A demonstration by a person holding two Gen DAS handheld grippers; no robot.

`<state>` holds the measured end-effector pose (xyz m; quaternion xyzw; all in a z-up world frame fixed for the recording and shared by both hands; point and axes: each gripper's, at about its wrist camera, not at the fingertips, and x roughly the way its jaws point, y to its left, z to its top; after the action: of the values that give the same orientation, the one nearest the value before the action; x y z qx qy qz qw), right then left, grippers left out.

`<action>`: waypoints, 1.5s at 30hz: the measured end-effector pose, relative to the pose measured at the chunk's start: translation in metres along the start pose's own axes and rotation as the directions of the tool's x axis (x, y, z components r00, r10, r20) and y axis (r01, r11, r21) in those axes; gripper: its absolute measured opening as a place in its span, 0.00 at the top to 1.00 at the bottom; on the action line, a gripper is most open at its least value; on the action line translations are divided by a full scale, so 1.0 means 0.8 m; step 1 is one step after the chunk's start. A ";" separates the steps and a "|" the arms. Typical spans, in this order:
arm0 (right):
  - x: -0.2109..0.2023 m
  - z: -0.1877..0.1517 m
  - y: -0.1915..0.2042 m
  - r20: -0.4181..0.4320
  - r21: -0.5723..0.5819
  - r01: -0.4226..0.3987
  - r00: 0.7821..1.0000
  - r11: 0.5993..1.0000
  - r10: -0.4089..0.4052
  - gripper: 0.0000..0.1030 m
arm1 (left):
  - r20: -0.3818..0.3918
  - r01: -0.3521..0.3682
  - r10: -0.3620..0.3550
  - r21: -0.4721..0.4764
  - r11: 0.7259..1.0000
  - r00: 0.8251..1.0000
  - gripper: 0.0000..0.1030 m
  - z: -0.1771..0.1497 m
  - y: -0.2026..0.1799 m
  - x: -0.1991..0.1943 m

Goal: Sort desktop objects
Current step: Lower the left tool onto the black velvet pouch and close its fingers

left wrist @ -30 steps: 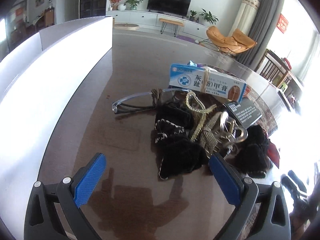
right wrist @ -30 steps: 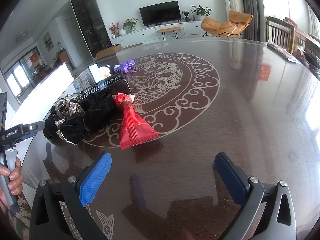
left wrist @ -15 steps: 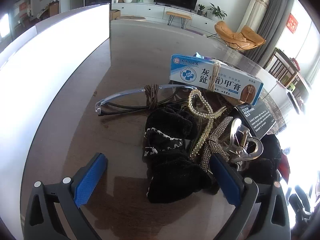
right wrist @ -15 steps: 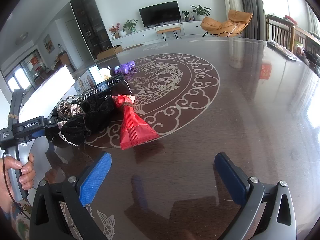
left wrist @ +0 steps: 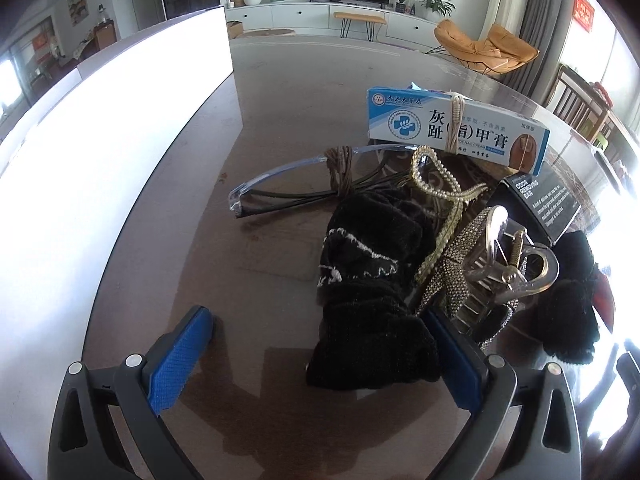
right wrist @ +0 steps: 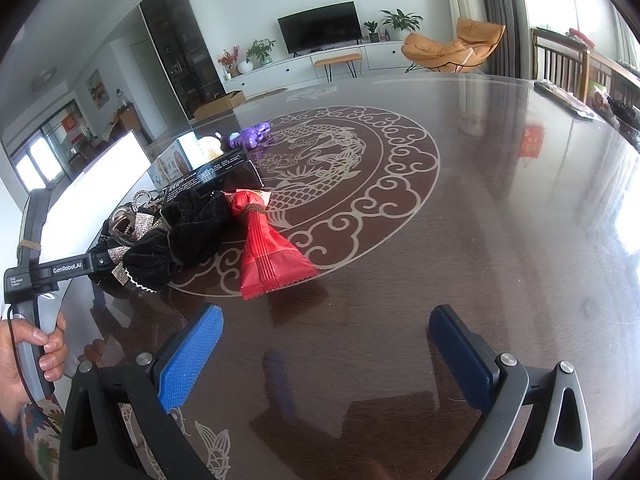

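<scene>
A pile lies on the dark table: a black velvet scrunchie (left wrist: pixel 372 280), clear glasses (left wrist: pixel 288 184), a blue-white ointment box (left wrist: pixel 456 132), a bead chain (left wrist: pixel 440 208), a rhinestone hair clip (left wrist: pixel 500 264) and a black box (left wrist: pixel 540 204). My left gripper (left wrist: pixel 316 352) is open, low over the table, with the scrunchie's near end between its fingers, against the right one. In the right wrist view the pile (right wrist: pixel 168 240) sits at left beside a red packet (right wrist: pixel 268 256) and a purple toy (right wrist: pixel 248 136). My right gripper (right wrist: pixel 326 348) is open and empty over bare table.
A tall white bin wall (left wrist: pixel 100 152) runs along the left of the pile. The left gripper's body (right wrist: pixel 60 272) and the hand holding it show at the right wrist view's left edge. The table has a pale dragon medallion (right wrist: pixel 340 172).
My left gripper has moved forward toward the pile, so the black scrunchie now lies between its fingers. The right gripper has stayed still.
</scene>
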<state>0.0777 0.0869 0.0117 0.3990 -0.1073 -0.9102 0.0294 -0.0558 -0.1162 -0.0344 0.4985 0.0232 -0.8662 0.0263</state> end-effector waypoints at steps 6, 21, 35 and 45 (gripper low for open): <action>0.001 0.001 0.002 -0.002 -0.004 0.000 1.000 1.000 0.000 0.00 | -0.007 0.003 -0.002 0.046 0.999 1.000 0.00 -0.020 0.021 -0.010; 0.004 0.001 0.000 -0.008 0.005 0.002 1.000 1.000 -0.002 0.00 | 0.005 0.087 -0.088 0.043 0.995 0.996 0.00 0.029 0.020 0.002; 0.002 0.001 -0.003 -0.002 0.013 -0.006 1.000 1.000 0.006 0.00 | 0.042 0.058 -0.062 0.090 0.994 0.997 0.56 -0.029 0.014 -0.034; 0.002 0.001 -0.001 -0.003 0.013 -0.001 1.000 1.000 0.001 0.00 | 0.050 0.030 -0.036 0.105 0.994 0.998 0.20 -0.050 0.022 -0.059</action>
<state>0.0757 0.0873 0.0110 0.4005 -0.1135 -0.9088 0.0275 0.0036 -0.1297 -0.0139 0.4760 -0.0142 -0.8792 -0.0133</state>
